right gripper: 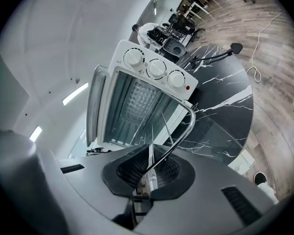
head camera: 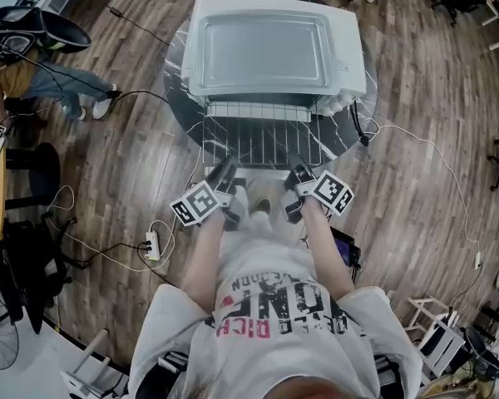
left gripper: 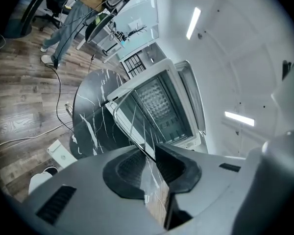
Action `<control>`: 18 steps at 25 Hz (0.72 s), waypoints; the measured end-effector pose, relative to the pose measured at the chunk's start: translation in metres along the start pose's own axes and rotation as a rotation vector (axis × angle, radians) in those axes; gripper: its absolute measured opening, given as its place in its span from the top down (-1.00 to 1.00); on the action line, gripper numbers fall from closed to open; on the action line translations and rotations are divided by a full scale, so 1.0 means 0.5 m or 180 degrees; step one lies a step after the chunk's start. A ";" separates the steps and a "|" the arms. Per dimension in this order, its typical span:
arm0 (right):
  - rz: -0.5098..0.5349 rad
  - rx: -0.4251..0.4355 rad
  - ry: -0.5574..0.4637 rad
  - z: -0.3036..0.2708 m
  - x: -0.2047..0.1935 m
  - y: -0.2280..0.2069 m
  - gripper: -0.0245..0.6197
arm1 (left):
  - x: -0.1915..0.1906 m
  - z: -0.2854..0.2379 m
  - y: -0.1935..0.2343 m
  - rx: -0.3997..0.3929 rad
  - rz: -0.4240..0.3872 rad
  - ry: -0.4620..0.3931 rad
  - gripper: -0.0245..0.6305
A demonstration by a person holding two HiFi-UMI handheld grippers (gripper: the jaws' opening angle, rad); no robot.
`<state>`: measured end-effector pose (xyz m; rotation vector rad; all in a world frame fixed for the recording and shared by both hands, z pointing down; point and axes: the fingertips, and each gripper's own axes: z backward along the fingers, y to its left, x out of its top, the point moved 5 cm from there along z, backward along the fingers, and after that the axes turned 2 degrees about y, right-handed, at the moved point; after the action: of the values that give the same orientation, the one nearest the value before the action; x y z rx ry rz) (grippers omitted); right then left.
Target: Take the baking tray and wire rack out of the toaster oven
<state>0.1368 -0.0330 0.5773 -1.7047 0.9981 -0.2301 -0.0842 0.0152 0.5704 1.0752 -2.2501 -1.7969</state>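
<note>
A white toaster oven (head camera: 270,48) stands on a round black marble table (head camera: 176,98) with its front facing me. The wire rack (head camera: 262,135) sticks out of the oven's mouth toward me. My left gripper (head camera: 226,173) is shut on the rack's near edge at the left, and my right gripper (head camera: 298,174) is shut on it at the right. In the left gripper view the rack's wire (left gripper: 132,121) runs in between the pads of the left gripper (left gripper: 149,165). In the right gripper view the rack's rounded corner (right gripper: 188,126) enters the right gripper (right gripper: 147,173). A grey tray-like rectangle (head camera: 262,52) covers the oven's top; what it is I cannot tell.
The oven's three knobs (right gripper: 157,68) are on its right side. A white cable (head camera: 416,148) runs from the table over the wooden floor. A power strip (head camera: 152,243) lies by my left leg. A seated person (head camera: 58,81) is at the far left.
</note>
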 end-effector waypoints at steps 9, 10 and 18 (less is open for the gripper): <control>0.0077 0.0077 0.0025 0.055 -0.016 0.005 0.87 | -0.047 0.047 -0.012 -0.0060 0.0010 -0.0054 0.75; 0.0076 0.0092 0.0015 0.060 -0.016 0.007 0.88 | -0.049 0.051 -0.011 -0.0048 -0.0012 -0.0056 0.75; 0.0099 0.0192 -0.0090 0.112 -0.006 0.041 0.88 | -0.054 0.076 -0.079 -0.0237 -0.0099 -0.0100 0.75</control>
<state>0.1581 0.0071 0.5387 -1.6326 0.9866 -0.2132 -0.0627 0.0587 0.5331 1.0824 -2.1760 -1.9065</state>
